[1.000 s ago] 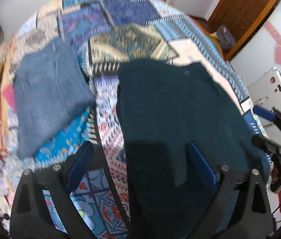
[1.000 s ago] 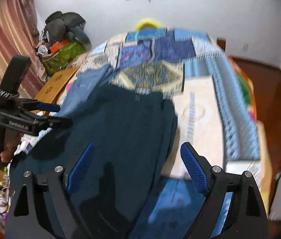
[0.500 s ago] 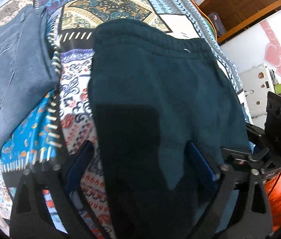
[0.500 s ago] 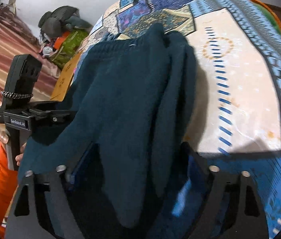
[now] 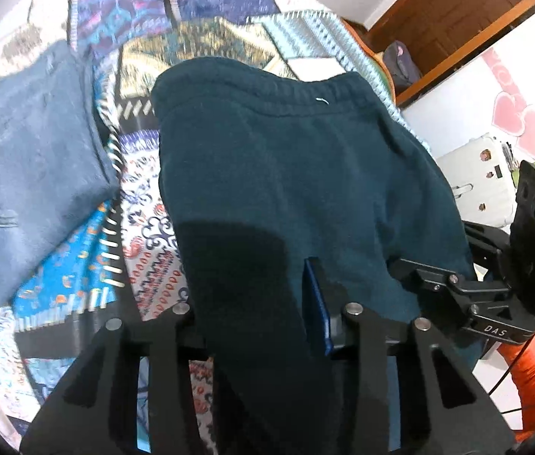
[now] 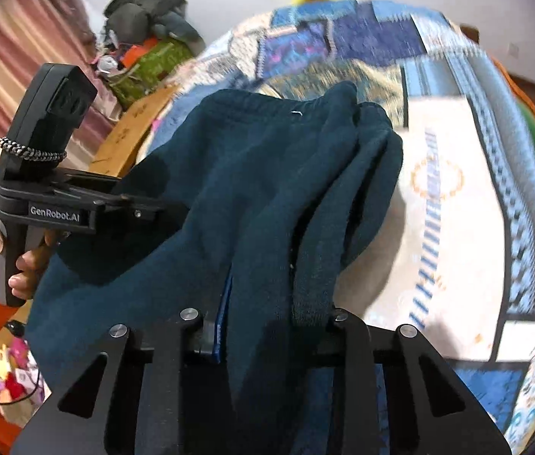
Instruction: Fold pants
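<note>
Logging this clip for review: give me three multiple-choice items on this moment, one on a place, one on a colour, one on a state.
1. Where do the folded jeans lie in the left wrist view?
A. left of the dark pants, on the bedspread
B. on top of the dark pants
C. on the floor

2. What colour are the pants being handled?
A. red
B. dark teal
C. white

3. How does the left tool stand?
A. wide open above the bed
B. shut on the pants' cloth
C. shut on the jeans

Answers:
1 A: the folded jeans rest on the patchwork bedspread, left of the dark pants.
2 B: the cloth is dark teal in both views.
3 B: the left tool has just been closing and its jaws pinch the pants' near end; the right tool does likewise.
</note>
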Tool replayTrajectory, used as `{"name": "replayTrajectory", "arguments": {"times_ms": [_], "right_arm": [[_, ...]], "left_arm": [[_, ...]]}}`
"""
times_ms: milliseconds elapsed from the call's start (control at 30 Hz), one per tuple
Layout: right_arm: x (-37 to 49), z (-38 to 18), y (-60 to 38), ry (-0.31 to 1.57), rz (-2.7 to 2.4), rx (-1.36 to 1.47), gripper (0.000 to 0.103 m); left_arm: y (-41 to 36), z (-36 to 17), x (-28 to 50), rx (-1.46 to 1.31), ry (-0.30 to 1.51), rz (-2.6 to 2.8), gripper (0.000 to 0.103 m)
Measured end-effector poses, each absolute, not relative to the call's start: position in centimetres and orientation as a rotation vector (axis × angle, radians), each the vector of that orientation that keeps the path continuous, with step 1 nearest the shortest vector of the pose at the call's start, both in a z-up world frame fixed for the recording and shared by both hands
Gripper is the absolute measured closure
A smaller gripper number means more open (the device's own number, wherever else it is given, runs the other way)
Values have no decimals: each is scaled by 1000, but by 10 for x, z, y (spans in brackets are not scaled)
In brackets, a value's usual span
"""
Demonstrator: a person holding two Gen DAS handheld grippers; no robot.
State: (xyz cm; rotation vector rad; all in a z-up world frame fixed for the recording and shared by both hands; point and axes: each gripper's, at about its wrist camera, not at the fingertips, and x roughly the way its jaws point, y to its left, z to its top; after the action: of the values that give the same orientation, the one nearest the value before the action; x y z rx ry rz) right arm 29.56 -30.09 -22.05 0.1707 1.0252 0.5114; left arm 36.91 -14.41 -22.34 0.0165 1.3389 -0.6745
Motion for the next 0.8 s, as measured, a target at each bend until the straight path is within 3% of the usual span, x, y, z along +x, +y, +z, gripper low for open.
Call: {"name": "replayTrajectory", "arguments": {"times_ms": [500,800], "right_arm": [[342,-100,-227,687,593,58,77],[409,-92,-163,661,625,92,77]], "left_arm": [[-56,-64,364,5,876,-506,67],[2,-47,409,-28,784,-373,68]]}}
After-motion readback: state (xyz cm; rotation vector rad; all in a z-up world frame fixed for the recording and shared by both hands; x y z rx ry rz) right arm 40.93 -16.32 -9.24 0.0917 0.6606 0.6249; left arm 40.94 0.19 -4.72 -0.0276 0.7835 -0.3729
